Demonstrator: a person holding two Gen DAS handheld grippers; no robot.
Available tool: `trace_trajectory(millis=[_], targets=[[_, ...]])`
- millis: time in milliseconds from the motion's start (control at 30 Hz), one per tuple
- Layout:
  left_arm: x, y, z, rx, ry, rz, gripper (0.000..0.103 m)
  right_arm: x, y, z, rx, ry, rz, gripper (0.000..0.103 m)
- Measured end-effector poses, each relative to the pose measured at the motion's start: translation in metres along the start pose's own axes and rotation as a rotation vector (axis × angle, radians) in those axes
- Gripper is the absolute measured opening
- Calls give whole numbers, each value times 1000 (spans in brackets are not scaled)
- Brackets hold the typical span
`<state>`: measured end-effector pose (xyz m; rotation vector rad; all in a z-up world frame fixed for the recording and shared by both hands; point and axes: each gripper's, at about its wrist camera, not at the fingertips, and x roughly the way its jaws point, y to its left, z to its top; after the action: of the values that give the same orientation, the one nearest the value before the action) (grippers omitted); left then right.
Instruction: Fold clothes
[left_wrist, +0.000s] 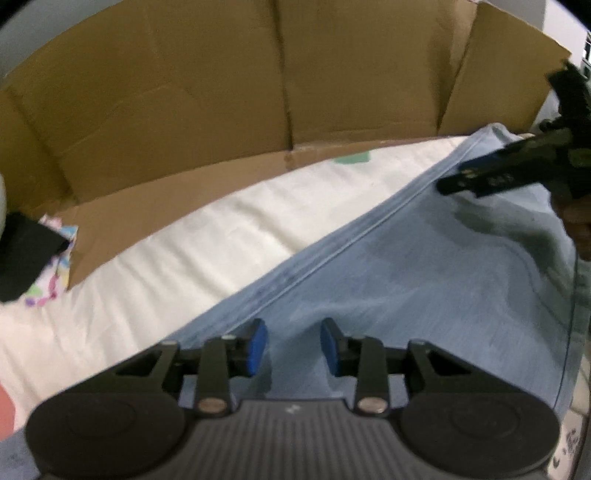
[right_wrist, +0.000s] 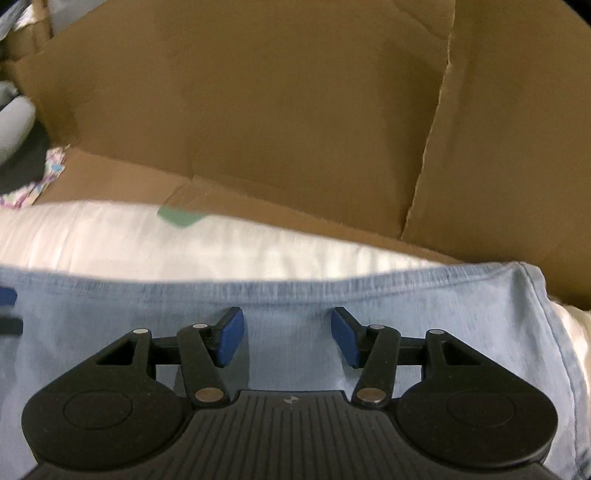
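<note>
Left gripper and right gripper, jaws apart and empty, above pale blue garment; cardboard wall at twelve o'clock

the left hand-held gripper is black plastic: a ribbed grey-black body, two round housings at its sides, and angled link arms pinned with silver rivets. its fingers carry flat blue pads. the right hand-held gripper has the same build, with a small round mark on its ribbed body.
</note>
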<state>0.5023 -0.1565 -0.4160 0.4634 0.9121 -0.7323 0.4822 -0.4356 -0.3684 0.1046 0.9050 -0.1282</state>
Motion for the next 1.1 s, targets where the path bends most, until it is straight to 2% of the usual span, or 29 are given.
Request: trace_trajectory(millis=[133, 333, 467, 567, 633, 833, 967, 1100], targets=[[4, -12, 13, -18, -15, -40, 29, 8, 3, 8, 1, -2, -25, 58], [21, -36, 29, -32, -15, -85, 30, 10, 1, 10, 18, -21, -25, 58], [33, -45, 37, -49, -18, -67, 31, 9, -2, 14, 40, -18, -18, 57], [41, -48, 41, -52, -20, -49, 31, 0, -11, 15, 78, -24, 9, 49], [43, -51, 44, -44, -21, -32, 31, -14, -21, 16, 94, -43, 11, 49], [49, -60, 53, -42, -28, 19, 33, -51, -57, -7, 65, -53, -71, 49], [50, -51, 63, -104, -11, -9, 32, -45, -76, -29, 49, -12, -101, 49], [36, -34, 60, -123, -3, -28, 31, -35, -81, -28, 36, -17, -93, 49]])
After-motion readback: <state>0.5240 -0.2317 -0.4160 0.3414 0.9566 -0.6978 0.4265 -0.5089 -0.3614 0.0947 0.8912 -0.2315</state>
